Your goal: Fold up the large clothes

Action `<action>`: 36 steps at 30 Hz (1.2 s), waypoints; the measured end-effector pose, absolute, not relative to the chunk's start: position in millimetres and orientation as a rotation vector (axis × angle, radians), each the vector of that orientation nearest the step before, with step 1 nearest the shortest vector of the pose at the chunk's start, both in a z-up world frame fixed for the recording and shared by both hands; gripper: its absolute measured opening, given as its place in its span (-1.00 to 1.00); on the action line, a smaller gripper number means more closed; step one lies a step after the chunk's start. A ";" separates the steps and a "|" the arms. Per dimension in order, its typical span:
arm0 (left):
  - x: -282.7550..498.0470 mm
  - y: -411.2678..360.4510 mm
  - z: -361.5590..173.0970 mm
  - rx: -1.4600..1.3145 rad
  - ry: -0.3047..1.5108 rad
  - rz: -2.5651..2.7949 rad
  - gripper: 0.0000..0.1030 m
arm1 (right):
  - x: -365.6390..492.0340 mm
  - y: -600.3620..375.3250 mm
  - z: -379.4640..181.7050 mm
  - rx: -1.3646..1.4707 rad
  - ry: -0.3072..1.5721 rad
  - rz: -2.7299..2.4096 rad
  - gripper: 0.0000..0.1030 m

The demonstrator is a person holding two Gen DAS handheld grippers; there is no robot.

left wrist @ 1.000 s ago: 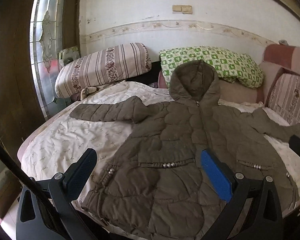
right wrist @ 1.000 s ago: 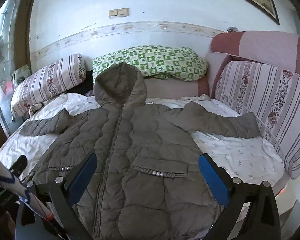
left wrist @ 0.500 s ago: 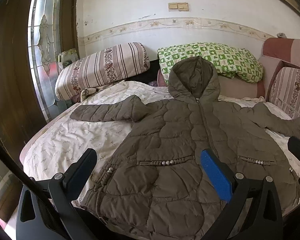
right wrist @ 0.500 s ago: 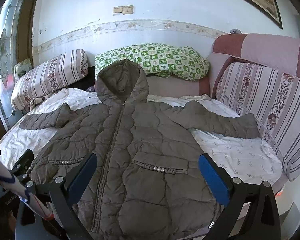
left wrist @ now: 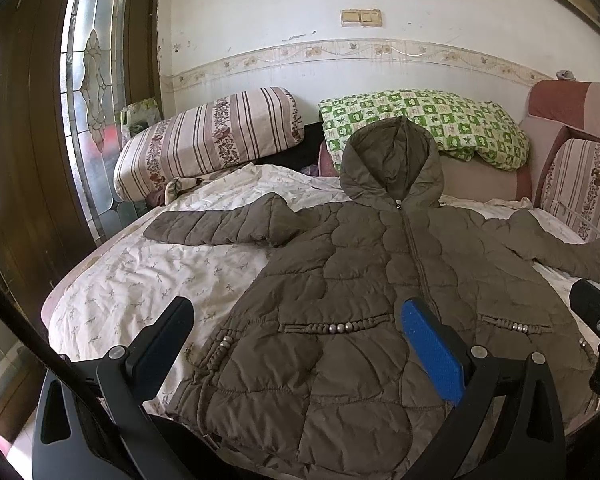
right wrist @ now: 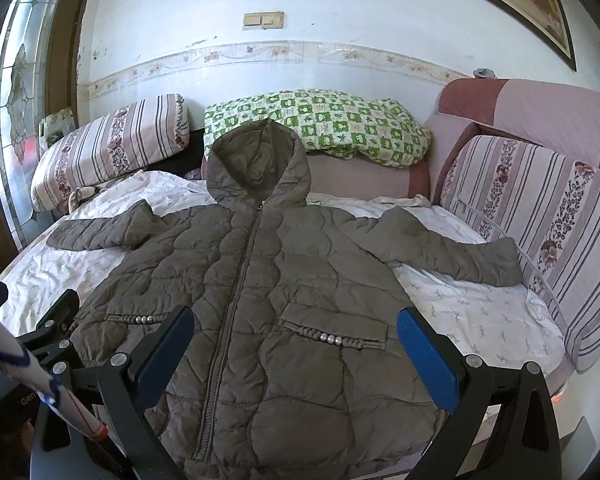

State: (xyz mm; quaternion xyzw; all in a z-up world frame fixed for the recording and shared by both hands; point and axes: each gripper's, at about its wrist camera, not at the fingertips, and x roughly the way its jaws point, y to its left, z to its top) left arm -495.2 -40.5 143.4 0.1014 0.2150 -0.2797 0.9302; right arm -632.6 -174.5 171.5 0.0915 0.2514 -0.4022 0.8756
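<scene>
An olive-brown quilted hooded coat [left wrist: 360, 280] [right wrist: 268, 288] lies flat and zipped on the bed, hood toward the wall, both sleeves spread out to the sides. My left gripper [left wrist: 296, 336] hovers open above the coat's lower left hem, nothing between its fingers. My right gripper [right wrist: 296, 340] hangs open over the lower right part near a beaded pocket [right wrist: 332, 338], also holding nothing. In the left wrist view, the right gripper's black finger [left wrist: 596, 320] shows at the right edge. In the right wrist view, part of the left gripper [right wrist: 56, 320] shows at the left edge.
The bed has a white patterned sheet [left wrist: 140, 280]. A striped bolster [left wrist: 208, 136], a green checked pillow [left wrist: 424, 124] and striped back cushions [right wrist: 540, 216] line its far and right sides. A wooden door with stained glass [left wrist: 88, 92] stands left.
Both grippers have tilted and drawn back slightly, so the coat sits lower and more level in both views. The coat itself has not moved and both grippers stay open.
</scene>
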 end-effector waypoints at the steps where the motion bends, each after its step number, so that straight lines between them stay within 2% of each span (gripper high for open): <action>1: -495.2 -40.8 143.4 0.209 0.439 -0.571 1.00 | -632.4 -174.5 171.3 0.192 0.527 -0.840 1.00; 36: -476.6 -60.1 113.2 0.265 0.524 -0.576 1.00 | -611.9 -204.9 139.2 0.258 0.633 -0.838 1.00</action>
